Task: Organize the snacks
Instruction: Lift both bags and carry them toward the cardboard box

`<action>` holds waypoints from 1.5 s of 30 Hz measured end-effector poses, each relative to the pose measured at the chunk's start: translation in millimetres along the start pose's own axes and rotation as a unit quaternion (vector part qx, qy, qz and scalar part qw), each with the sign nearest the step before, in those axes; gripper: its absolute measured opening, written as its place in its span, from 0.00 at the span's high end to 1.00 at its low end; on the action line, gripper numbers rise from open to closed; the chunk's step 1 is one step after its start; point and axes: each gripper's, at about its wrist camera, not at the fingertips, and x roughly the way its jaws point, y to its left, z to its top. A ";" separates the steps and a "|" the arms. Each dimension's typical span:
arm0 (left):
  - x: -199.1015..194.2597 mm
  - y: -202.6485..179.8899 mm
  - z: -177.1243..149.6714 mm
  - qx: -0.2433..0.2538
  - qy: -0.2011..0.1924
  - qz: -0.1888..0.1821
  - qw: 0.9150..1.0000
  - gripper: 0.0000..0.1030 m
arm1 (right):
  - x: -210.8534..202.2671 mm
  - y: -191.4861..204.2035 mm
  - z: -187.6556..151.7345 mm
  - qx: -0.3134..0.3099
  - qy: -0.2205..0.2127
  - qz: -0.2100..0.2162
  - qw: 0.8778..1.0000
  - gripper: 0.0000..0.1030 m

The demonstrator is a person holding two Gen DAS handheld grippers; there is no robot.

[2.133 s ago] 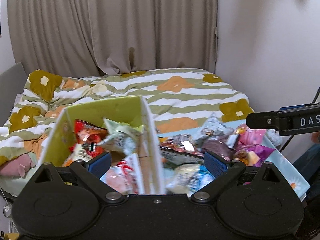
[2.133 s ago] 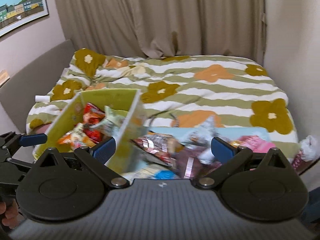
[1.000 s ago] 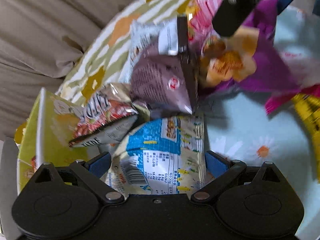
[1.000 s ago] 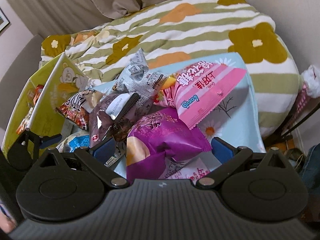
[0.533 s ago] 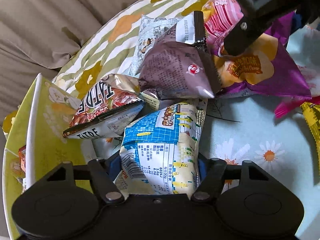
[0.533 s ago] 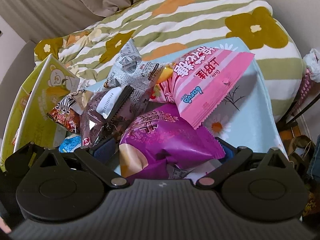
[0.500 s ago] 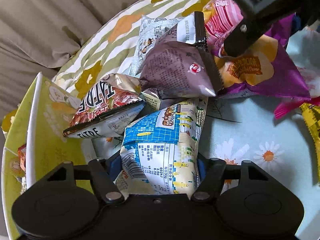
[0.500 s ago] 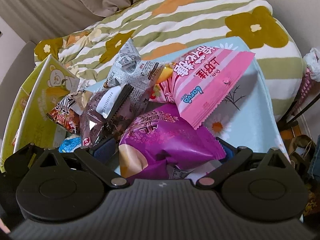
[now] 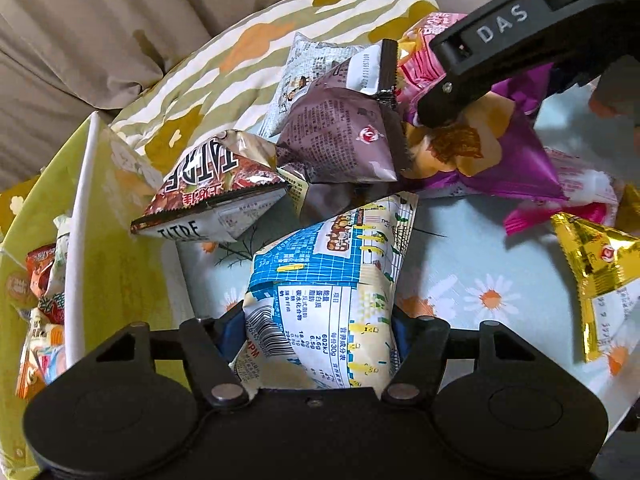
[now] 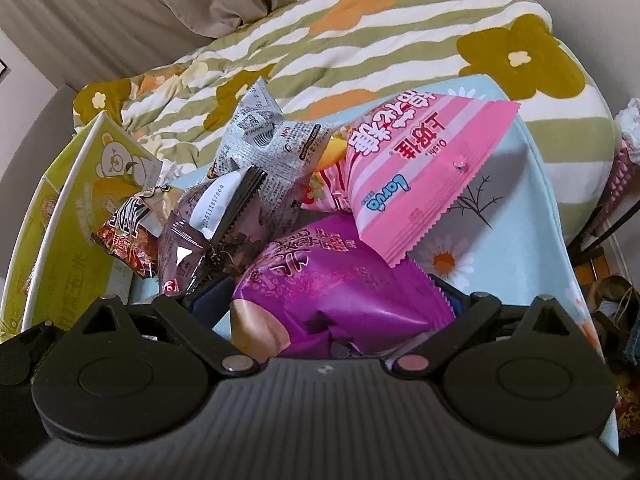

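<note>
My left gripper is shut on a blue and cream snack bag lying on a light blue daisy cloth. My right gripper is shut on a purple snack bag, which also shows in the left wrist view under the right gripper's black arm. A green cardboard box holding several snacks stands at the left, and shows in the right wrist view. A brown bag, a red and silver bag and a pink bag lie piled between.
A gold packet lies on the cloth at the right. A grey printed bag sits behind the pile. A striped flowered duvet covers the bed behind, with beige curtains beyond. The cloth's right edge drops to floor clutter.
Both grippers came down from above the bed onto the snack pile. The left closed on the blue and cream bag; the right closed on the purple bag.
</note>
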 end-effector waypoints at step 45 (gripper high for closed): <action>-196.1 96.4 -49.0 -0.255 -0.170 0.104 0.946 0.31 | -155.6 95.5 -18.0 -0.113 -0.106 0.143 0.978 0.30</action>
